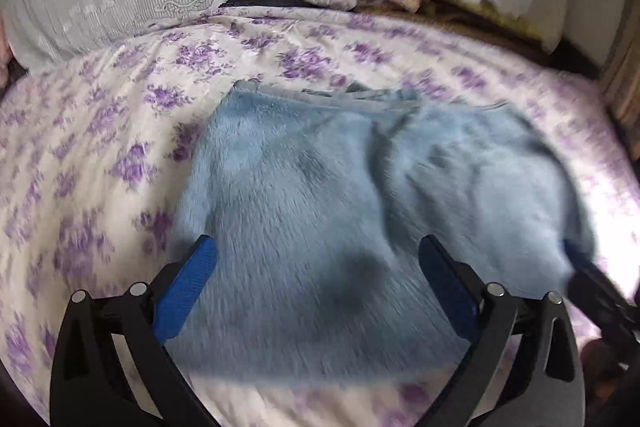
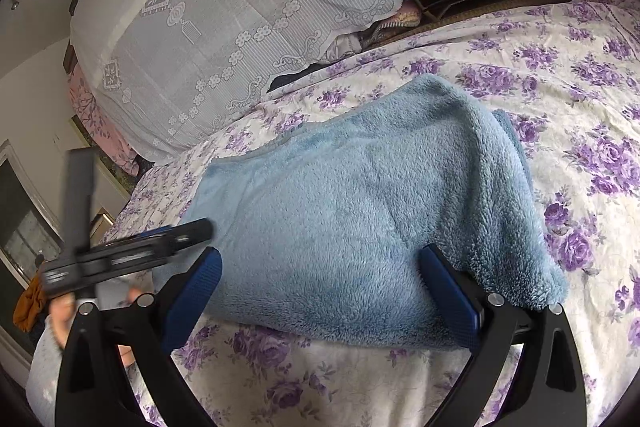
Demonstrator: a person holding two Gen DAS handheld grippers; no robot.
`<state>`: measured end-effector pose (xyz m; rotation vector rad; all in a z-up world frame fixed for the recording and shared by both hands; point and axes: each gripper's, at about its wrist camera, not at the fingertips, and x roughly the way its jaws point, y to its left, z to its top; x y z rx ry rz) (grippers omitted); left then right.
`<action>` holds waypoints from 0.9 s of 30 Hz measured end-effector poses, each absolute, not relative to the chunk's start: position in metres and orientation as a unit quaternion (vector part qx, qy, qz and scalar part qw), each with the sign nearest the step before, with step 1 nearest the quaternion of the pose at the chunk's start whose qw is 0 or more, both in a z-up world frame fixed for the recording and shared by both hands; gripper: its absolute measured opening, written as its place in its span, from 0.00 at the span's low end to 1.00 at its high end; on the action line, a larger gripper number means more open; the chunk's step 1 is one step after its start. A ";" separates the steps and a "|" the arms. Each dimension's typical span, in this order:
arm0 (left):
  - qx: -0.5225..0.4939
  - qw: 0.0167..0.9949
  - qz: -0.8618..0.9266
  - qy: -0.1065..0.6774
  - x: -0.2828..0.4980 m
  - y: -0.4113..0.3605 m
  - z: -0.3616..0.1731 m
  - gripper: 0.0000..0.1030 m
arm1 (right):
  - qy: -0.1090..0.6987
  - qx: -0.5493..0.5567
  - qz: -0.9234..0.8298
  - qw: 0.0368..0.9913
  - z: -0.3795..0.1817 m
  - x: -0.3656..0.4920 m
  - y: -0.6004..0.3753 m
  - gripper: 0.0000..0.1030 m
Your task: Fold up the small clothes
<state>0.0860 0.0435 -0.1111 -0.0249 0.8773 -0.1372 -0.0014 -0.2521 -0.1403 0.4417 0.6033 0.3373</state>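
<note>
A light blue fleece garment (image 1: pixel 340 187) lies folded on a bed with a purple-flowered cover (image 1: pixel 100 147). It also shows in the right wrist view (image 2: pixel 360 195), with its folded edge at the right. My left gripper (image 1: pixel 318 251) is open and empty just above the garment's near part. My right gripper (image 2: pixel 320 259) is open and empty at the garment's near edge. The left gripper (image 2: pixel 120 251) shows blurred at the left of the right wrist view. The right gripper (image 1: pixel 600 291) shows at the right edge of the left wrist view.
A white lace cloth (image 2: pixel 248 19) covers a pile at the far side of the bed. More clothes (image 2: pixel 384 27) lie under its hem. The flowered cover (image 2: pixel 580 107) spreads to the right. Furniture stands at the left past the bed edge (image 2: pixel 24 227).
</note>
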 end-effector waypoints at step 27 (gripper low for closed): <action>-0.096 0.883 -0.061 0.455 0.024 0.074 -0.135 0.95 | 0.290 0.221 0.167 0.916 -0.140 -0.001 -0.254 0.97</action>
